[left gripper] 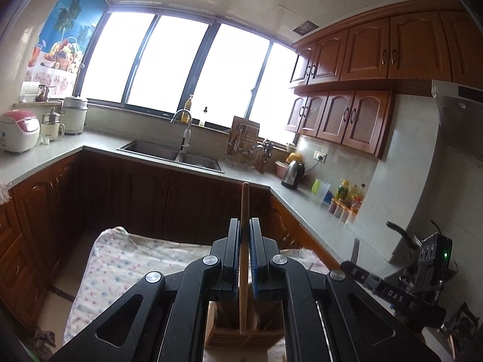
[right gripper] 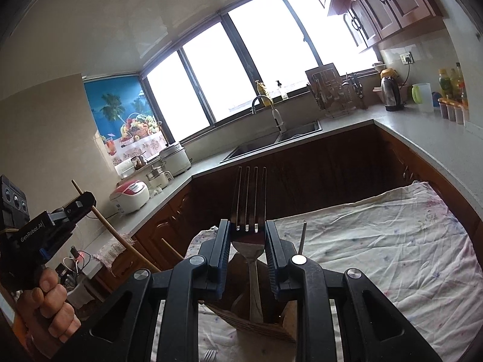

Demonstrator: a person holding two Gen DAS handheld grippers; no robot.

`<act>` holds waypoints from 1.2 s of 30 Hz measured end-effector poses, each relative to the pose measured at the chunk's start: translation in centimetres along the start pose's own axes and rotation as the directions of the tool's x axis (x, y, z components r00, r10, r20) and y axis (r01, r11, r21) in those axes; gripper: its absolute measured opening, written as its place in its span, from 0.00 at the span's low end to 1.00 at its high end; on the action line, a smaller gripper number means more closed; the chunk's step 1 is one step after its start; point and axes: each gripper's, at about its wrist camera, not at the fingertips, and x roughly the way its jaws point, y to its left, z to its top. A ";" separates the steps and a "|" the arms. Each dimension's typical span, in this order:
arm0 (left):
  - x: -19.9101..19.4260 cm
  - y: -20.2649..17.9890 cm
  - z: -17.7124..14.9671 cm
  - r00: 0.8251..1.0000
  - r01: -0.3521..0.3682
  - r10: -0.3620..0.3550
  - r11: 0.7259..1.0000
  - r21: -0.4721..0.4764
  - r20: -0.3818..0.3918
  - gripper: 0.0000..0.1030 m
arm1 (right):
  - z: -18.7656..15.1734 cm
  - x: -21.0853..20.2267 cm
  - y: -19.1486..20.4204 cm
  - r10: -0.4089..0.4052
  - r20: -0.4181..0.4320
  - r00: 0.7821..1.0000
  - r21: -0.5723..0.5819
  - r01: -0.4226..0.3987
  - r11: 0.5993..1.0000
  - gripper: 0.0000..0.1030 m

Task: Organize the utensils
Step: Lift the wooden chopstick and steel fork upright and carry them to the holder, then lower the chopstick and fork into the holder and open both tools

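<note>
Domestic kitchen, U-shaped grey countertop [left gripper: 99,146] under a wide window, brown wall cabinets to one side. In the middle of the floor stands a table covered by a patterned cloth [right gripper: 392,241], creased but lying flat. On it sits a wooden utensil holder [right gripper: 256,325], an open-topped slatted box, seen directly below both grippers.

Left gripper [left gripper: 244,232]: jaws drawn narrow, clamped on the shaft of a wooden spoon [left gripper: 244,205]. The shaft stands upright with its lower end already inside the holder. A paler wooden piece lies beside it in the box; whether that is the spoon's bowl or a second utensil cannot be told from this angle.

Right gripper [right gripper: 247,235]: jaws closed on the neck of a metal fork [right gripper: 249,193], tines up. The fork's handle runs down into the holder, so this piece too appears at least partly seated.

Other items: a thin metal handle [right gripper: 302,235] rises from the holder just right of the right gripper, apparently already stowed. A second fork [right gripper: 209,354] shows only its tines at the bottom edge of the right wrist view, lying on the cloth near the holder and not yet collected.

Assessment: task is well advanced. One piece seems stowed, two are being lowered in and await release. At least the loose fork remains; the rest of the table near the operator is out of view, so further strays cannot be excluded.
</note>
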 end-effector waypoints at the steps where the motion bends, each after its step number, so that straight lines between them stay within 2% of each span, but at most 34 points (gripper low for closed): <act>1: 0.7 0.0 -0.1 1.000 -0.004 0.004 1.000 0.001 0.007 0.04 | -0.2 0.5 -0.1 -0.004 -0.004 1.000 0.001 0.004 1.000 0.22; 7: 4.7 0.5 -2.7 0.999 -0.032 0.032 0.999 -0.009 0.002 0.04 | -1.7 2.7 -0.9 -0.017 -0.022 1.000 0.005 0.017 1.000 0.22; 14: 9.8 1.4 -7.5 0.995 -0.061 0.058 0.998 -0.031 -0.076 0.04 | -4.3 4.5 -1.8 -0.040 -0.055 0.998 0.018 0.041 0.999 0.22; 20: 12.9 2.2 -9.4 0.988 -0.080 0.073 0.996 -0.047 -0.139 0.04 | -6.0 5.5 -2.0 -0.063 -0.091 0.994 0.017 0.065 0.998 0.22; 26: 13.8 3.4 -9.1 0.985 -0.083 0.074 0.995 -0.052 -0.154 0.05 | -7.1 6.6 -2.4 -0.076 -0.140 0.987 0.012 0.078 0.997 0.22; 36: 13.4 3.7 -8.5 0.982 -0.081 0.072 0.996 -0.041 -0.177 0.06 | -7.1 7.0 -2.4 -0.081 -0.155 0.985 0.003 0.082 0.997 0.22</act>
